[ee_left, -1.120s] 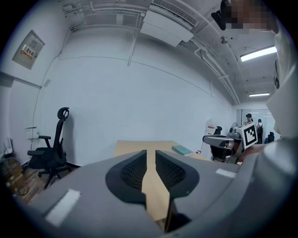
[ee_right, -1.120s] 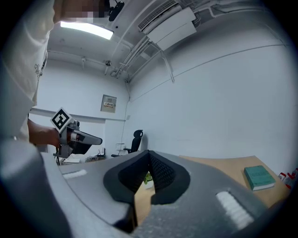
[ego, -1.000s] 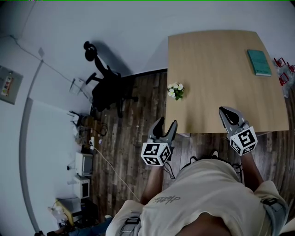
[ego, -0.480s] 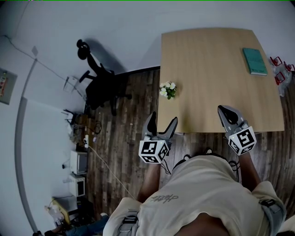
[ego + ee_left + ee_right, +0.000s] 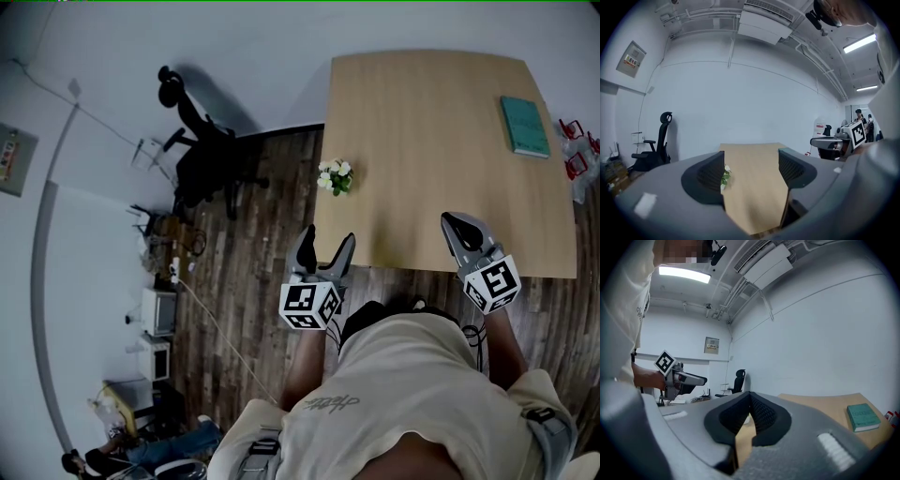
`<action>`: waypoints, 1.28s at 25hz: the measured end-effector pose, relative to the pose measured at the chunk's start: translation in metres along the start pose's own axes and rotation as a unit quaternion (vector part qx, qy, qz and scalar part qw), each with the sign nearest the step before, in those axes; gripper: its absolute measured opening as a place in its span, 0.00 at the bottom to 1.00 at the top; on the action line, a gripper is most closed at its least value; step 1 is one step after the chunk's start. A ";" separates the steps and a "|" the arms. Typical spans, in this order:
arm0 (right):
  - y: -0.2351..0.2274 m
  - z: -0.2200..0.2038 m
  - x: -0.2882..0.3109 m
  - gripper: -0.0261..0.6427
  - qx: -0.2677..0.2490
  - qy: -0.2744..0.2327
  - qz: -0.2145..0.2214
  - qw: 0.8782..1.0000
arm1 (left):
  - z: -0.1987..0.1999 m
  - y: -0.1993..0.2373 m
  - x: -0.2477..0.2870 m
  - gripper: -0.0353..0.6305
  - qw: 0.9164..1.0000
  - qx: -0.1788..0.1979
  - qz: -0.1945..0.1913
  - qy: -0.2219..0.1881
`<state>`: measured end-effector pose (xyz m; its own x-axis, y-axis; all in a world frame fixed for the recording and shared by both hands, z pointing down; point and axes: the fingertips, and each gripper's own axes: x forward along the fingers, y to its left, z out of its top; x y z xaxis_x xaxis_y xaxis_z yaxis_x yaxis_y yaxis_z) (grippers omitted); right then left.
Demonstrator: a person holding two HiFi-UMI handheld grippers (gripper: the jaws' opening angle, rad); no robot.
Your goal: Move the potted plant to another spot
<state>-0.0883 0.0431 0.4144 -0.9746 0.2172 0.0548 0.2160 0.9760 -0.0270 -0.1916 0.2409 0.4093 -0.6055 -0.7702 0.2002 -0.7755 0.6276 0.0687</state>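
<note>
Head view: potted plant (image 5: 335, 176) sits on the wooden table (image 5: 431, 141), right at its left edge, just above frame centre. White flowers, green leaves; the pot itself is too small to make out. Nothing touches it.

Left gripper (image 5: 327, 236) hangs below the plant in the frame, at the table's lower-left corner, partly over the dark plank floor (image 5: 253, 272). Its jaws have just been closing a little, but they stand wide apart with nothing held. In the left gripper view the left gripper (image 5: 752, 171) looks along the tabletop (image 5: 754, 187); the plant (image 5: 725, 176) shows just inside the left-hand jaw's edge, farther down the table and clear of the pads.

Right gripper (image 5: 452, 223) is lower right of centre, over the table's near edge, well apart from the plant. The right gripper view shows the right gripper (image 5: 750, 401) with jaw tips together — closed, empty.

Other items:
- teal book (image 5: 524, 126) flat near the table's upper right corner, also at lower right of the right gripper view (image 5: 862, 416)
- black office chair (image 5: 202, 159) at upper left on the floor, against the white wall
- red items off the table's right side — can't identify.
</note>
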 end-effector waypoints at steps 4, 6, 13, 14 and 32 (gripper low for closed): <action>-0.009 -0.008 0.003 0.04 0.014 0.005 0.011 1.000 | -0.005 -0.007 0.000 0.62 1.000 0.015 0.008 0.019; -0.010 -0.013 0.007 0.04 0.021 0.008 0.016 1.000 | -0.009 -0.006 0.000 0.62 0.999 0.022 0.012 0.028; -0.003 -0.026 0.033 0.04 0.024 0.025 0.025 0.999 | -0.016 0.017 0.014 0.61 0.999 0.005 0.010 0.035; -0.005 -0.026 0.038 0.04 0.022 0.028 0.023 0.999 | -0.016 0.022 0.020 0.61 0.999 0.003 0.007 0.035; -0.009 -0.012 0.140 0.04 0.009 0.068 -0.023 0.997 | -0.011 0.111 0.100 0.61 0.998 -0.002 -0.043 0.049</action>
<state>-0.2259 0.0645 0.4339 -0.9659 0.1742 0.1913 0.1699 0.9847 -0.0386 -0.3357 0.2348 0.4479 -0.5156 -0.8069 0.2881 -0.8236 0.5595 0.0931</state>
